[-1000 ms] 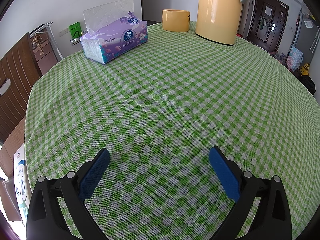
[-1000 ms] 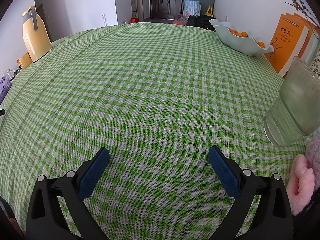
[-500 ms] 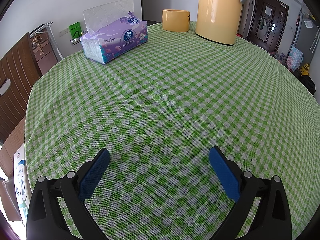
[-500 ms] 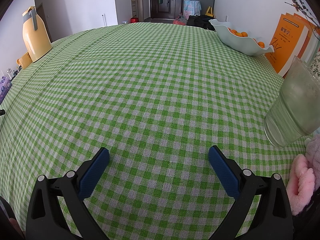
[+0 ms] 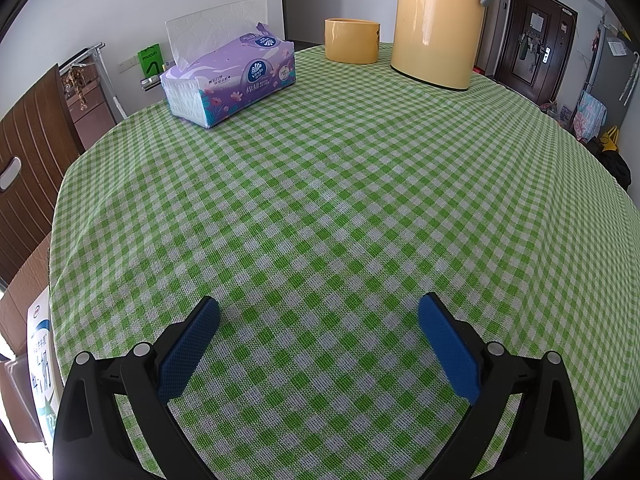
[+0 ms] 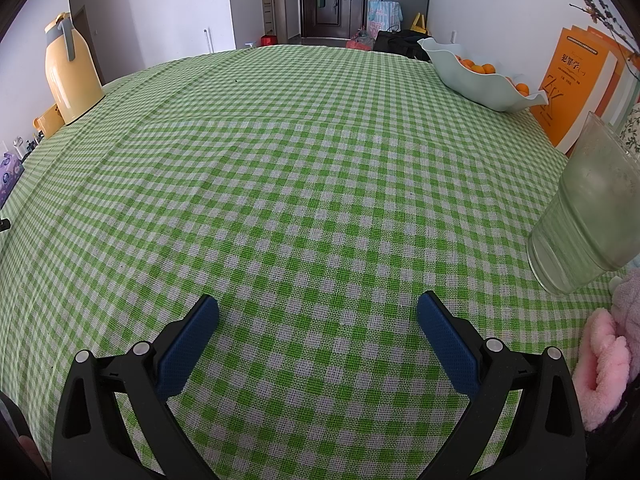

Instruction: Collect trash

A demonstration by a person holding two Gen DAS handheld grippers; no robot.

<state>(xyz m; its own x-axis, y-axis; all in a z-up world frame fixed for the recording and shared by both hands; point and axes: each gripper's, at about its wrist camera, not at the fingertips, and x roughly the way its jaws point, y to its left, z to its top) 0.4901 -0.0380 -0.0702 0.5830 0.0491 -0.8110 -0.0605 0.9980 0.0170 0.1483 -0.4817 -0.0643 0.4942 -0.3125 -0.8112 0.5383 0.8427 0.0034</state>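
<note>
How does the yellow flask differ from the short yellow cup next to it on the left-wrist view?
The yellow flask is tall and runs out of the top of the picture; the yellow cup is short and squat, fully in view. The flask has a grey handle and a dark base ring; the cup shows neither. The flask's top is out of frame, while the cup's open rim shows. Both stand upright on the green checked tablecloth, same yellow.

No trash visible on green checked tablecloth [image 5: 340, 200] (either view).
</note>
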